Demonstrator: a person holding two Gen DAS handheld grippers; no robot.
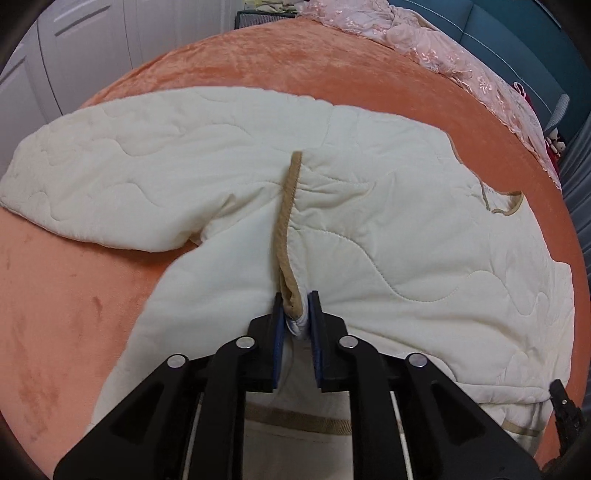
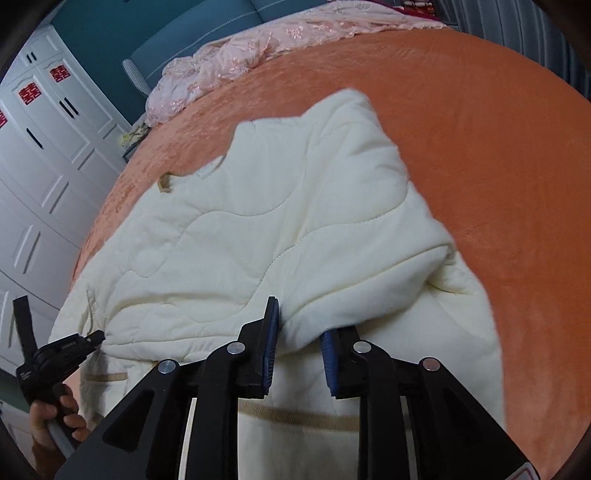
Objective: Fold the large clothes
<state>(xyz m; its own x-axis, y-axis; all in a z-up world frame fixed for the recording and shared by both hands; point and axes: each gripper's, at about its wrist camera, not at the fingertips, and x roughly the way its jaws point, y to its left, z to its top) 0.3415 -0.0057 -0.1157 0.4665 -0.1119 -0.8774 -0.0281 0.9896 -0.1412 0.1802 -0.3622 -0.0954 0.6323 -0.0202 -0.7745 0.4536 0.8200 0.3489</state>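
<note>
A cream quilted jacket (image 1: 369, 236) with tan trim lies spread on the orange bedspread (image 1: 74, 302). My left gripper (image 1: 297, 314) is shut on the jacket's tan-edged hem (image 1: 286, 221) and holds it slightly lifted. One sleeve (image 1: 110, 166) stretches out to the left. In the right wrist view the jacket (image 2: 258, 229) fills the middle. My right gripper (image 2: 301, 328) has its jaws around a thick fold of the jacket (image 2: 306, 321), with the blue pads (image 2: 271, 332) pressed against the fabric. The left gripper also shows in the right wrist view (image 2: 70, 350), held by a hand.
A pink lace cloth (image 1: 461, 55) lies bunched at the head of the bed, also in the right wrist view (image 2: 240, 55). A teal headboard (image 2: 166, 33) stands behind it. White wardrobe doors (image 2: 44, 147) stand beside the bed.
</note>
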